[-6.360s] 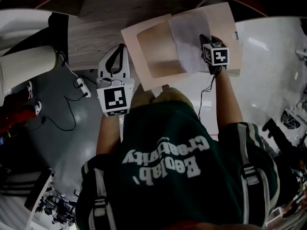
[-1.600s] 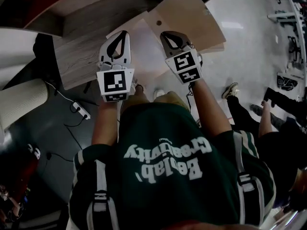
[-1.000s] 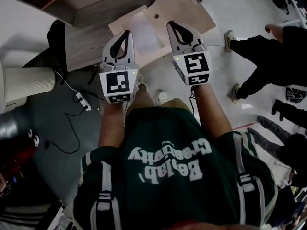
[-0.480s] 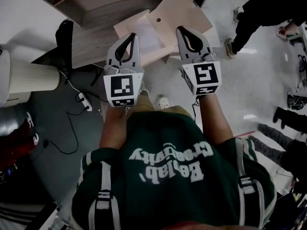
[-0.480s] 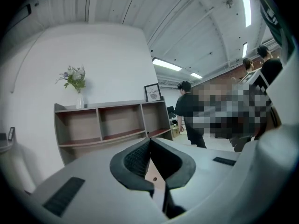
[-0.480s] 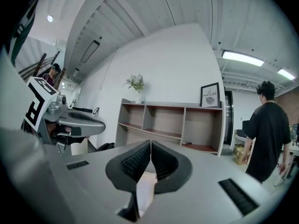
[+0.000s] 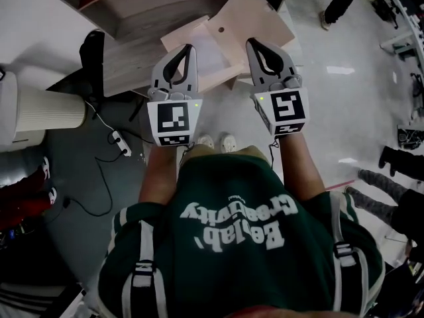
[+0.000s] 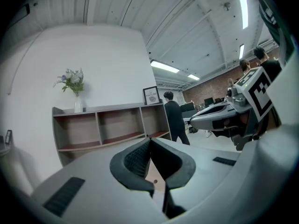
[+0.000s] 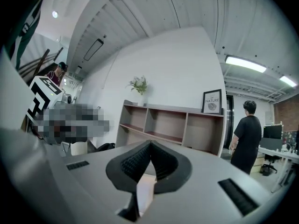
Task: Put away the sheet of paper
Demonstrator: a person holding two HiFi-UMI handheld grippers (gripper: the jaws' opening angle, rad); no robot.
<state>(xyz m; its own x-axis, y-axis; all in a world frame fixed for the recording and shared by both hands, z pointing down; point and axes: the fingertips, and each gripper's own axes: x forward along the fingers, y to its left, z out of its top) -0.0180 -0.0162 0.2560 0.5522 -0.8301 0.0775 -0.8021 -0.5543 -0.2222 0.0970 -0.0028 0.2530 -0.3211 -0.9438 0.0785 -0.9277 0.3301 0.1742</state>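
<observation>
Two grippers, left gripper (image 7: 187,48) and right gripper (image 7: 252,44), each with jaws pressed together and empty, hover near one table (image 7: 126,58).

"On the floor in the head view, what's at nine o'clock?"

"A white power strip (image 7: 121,142) with its cable trailing. A pale ribbed cylinder (image 7: 50,108) sits farther out the same way."

"And in the left gripper view?"

"An open shelf (image 8: 107,129) against a white wall. A vase of flowers (image 8: 74,90) stands on top at ten o'clock and a framed print (image 8: 152,95) near twelve. A person in black (image 8: 174,118) stands at its right end."

"Overhead?"

"Strip lights (image 8: 163,66), at one o'clock."
</observation>
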